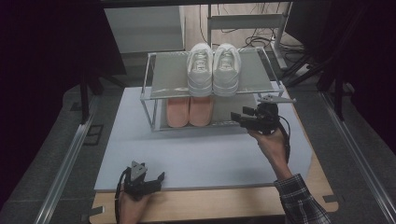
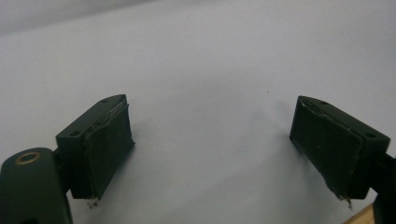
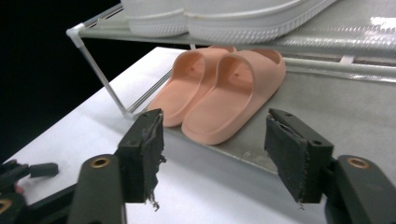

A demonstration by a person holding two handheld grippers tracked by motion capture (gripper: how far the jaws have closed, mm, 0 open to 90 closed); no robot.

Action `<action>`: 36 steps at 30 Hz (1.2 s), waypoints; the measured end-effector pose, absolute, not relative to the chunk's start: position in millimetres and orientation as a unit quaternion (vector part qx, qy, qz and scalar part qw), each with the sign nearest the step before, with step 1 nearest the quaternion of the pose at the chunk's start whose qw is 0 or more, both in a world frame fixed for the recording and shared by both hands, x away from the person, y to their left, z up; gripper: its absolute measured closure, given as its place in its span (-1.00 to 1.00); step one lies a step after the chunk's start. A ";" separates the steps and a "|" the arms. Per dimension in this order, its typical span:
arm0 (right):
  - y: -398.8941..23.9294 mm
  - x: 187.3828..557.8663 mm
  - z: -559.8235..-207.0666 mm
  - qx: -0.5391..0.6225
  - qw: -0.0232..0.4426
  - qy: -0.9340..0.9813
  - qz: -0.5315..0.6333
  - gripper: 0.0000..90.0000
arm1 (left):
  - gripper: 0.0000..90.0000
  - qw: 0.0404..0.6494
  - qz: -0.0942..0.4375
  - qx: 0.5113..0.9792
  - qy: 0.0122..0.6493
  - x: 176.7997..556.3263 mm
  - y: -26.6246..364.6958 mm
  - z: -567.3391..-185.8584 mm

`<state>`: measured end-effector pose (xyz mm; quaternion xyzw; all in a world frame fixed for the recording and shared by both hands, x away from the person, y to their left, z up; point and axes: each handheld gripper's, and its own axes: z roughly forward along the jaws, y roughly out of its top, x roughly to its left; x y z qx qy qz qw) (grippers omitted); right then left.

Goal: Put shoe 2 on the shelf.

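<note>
Slippers (image 3: pixel 219 93) — a peach pair — sit side by side on the lower shelf of the shoe rack (image 1: pixel 149 88), toward its left end, the nearer one close to that shelf's front edge; white sneakers (image 1: pixel 214 67) stand as a pair on the upper shelf directly above them; the rack itself stands at the far edge of the pale mat (image 1: pixel 196 154) that covers the bench. My right gripper (image 1: pixel 240 116) hovers just off the rack's right front corner, pointing left along the lower shelf; its jaws are spread with nothing between them, and the slippers lie beyond the tips, apart from both pads. My left gripper (image 1: pixel 159 179) rests near the mat's near edge, toward its left corner, well apart from the rack; its jaws are spread wide over bare mat — nothing is pinched there either.
</note>
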<state>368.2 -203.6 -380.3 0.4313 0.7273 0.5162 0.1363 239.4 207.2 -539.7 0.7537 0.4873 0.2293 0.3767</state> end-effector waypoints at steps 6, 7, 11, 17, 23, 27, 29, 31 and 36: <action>-208.1 358.2 -384.2 0.421 0.146 0.736 0.509 -0.32 | -0.72 0.376 0.230 0.754 0.486 239.6 207.3 -539.6; -208.8 356.9 -384.7 0.420 0.147 0.738 0.507 -0.34 | -0.72 0.376 0.230 0.755 0.486 239.6 207.3 -539.6; -211.1 351.7 -387.3 0.415 0.149 0.745 0.501 -0.40 | -0.72 0.376 0.230 0.754 0.486 239.5 207.3 -539.6; -216.1 343.4 -394.2 0.410 0.150 0.754 0.490 -0.45 | -0.72 0.376 0.230 0.754 0.486 239.5 207.3 -539.6; -224.2 334.3 -400.9 0.411 0.150 0.758 0.483 -0.48 | -0.72 0.378 0.230 0.752 0.488 239.4 206.9 -539.8; -231.4 329.0 -404.7 0.413 0.149 0.760 0.480 -0.52 | -0.72 0.377 0.231 0.753 0.487 239.5 207.1 -539.7; -235.4 326.7 -407.1 0.414 0.150 0.760 0.477 -0.55 | -0.72 0.377 0.231 0.753 0.487 239.4 207.1 -539.7; -237.8 324.3 -409.1 0.416 0.151 0.762 0.474 -0.57 | -0.72 0.377 0.231 0.753 0.488 239.4 207.0 -539.7; -244.9 317.0 -416.4 0.418 0.158 0.766 0.462 -0.65 | -0.71 0.376 0.231 0.754 0.487 239.3 207.2 -539.5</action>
